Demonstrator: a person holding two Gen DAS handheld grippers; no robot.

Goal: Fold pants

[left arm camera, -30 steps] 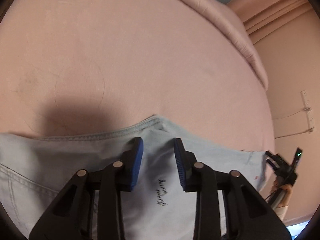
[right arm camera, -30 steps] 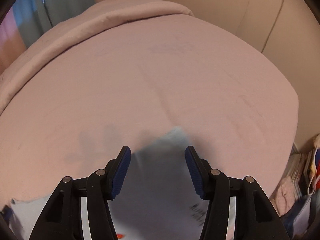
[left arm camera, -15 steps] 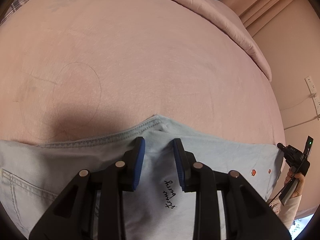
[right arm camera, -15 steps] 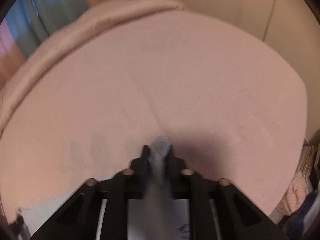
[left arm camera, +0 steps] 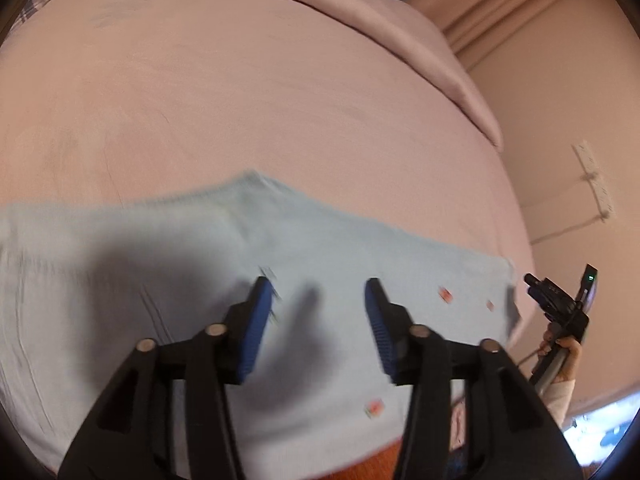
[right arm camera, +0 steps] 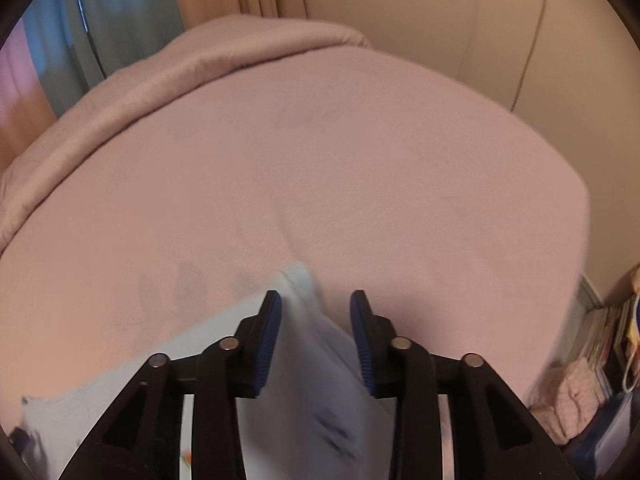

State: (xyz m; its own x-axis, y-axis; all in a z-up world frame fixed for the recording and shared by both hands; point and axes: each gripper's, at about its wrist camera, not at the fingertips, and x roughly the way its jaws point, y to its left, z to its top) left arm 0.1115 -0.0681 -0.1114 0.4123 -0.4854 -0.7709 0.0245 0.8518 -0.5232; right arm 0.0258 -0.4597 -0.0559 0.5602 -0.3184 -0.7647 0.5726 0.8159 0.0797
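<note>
Left gripper [left arm camera: 318,312] hovers open above pants [left arm camera: 200,248].

Motion-blurred pants [left arm camera: 328,240], lower part cut off behind claw arms.

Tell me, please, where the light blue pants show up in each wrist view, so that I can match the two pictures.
Left wrist view: the pants spread across the lower half, under and beyond the open left gripper.
Right wrist view: they fill the bottom centre and lower left, one fold rising between the open right gripper fingers.
Shared landmark: the rolled pink duvet at the bed's far edge.
</note>
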